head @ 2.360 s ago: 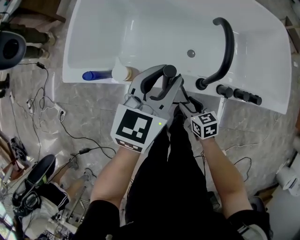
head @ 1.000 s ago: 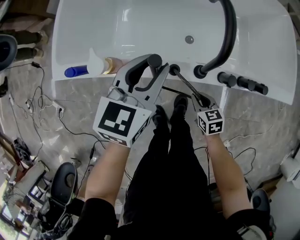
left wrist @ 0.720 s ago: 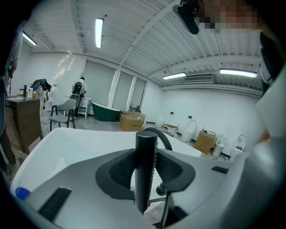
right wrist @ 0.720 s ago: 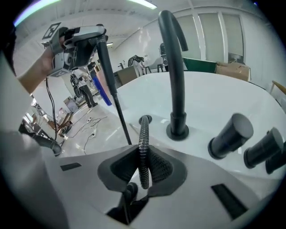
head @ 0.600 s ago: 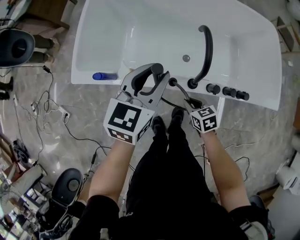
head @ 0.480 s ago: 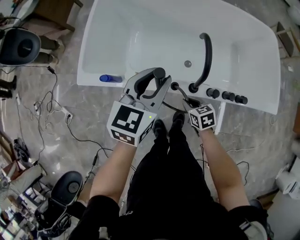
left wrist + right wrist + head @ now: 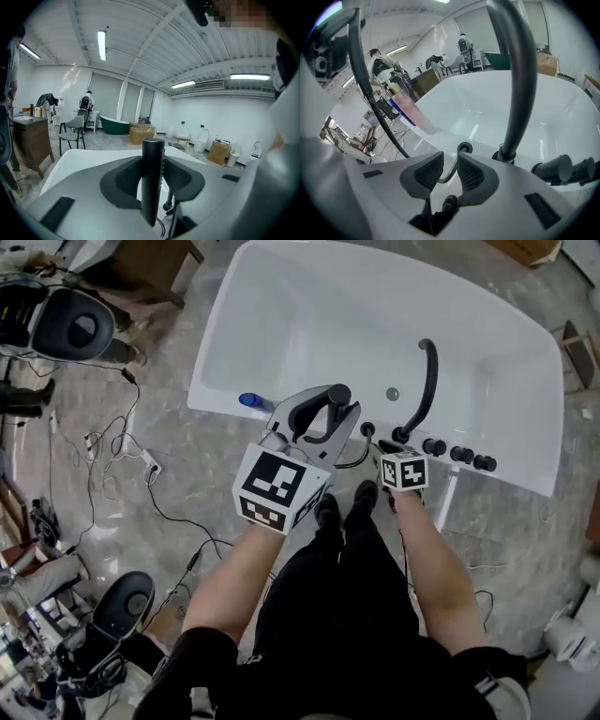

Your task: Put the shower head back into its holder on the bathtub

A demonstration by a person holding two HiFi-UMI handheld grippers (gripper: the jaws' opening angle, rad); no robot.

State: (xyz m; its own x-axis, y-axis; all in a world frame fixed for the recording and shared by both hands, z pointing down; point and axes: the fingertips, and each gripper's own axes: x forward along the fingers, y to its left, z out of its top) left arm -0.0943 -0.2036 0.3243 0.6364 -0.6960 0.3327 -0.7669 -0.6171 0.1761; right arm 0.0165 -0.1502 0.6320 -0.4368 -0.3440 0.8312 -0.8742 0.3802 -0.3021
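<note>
Shower head [image 7: 153, 154] stands upright, clamped between the pads of the left gripper [image 7: 328, 414] near the rim of the bathtub [image 7: 309, 324], apart from its holder [image 7: 464, 148]. The jaws of the right gripper [image 7: 450, 162] have just been opening, and the hose [image 7: 447, 174] runs loose between them. Unguided, that hose could snag at the holder and pull the head off line, and neither of the 2 gripper views shows the head's lower end or the holder's bore.
</note>
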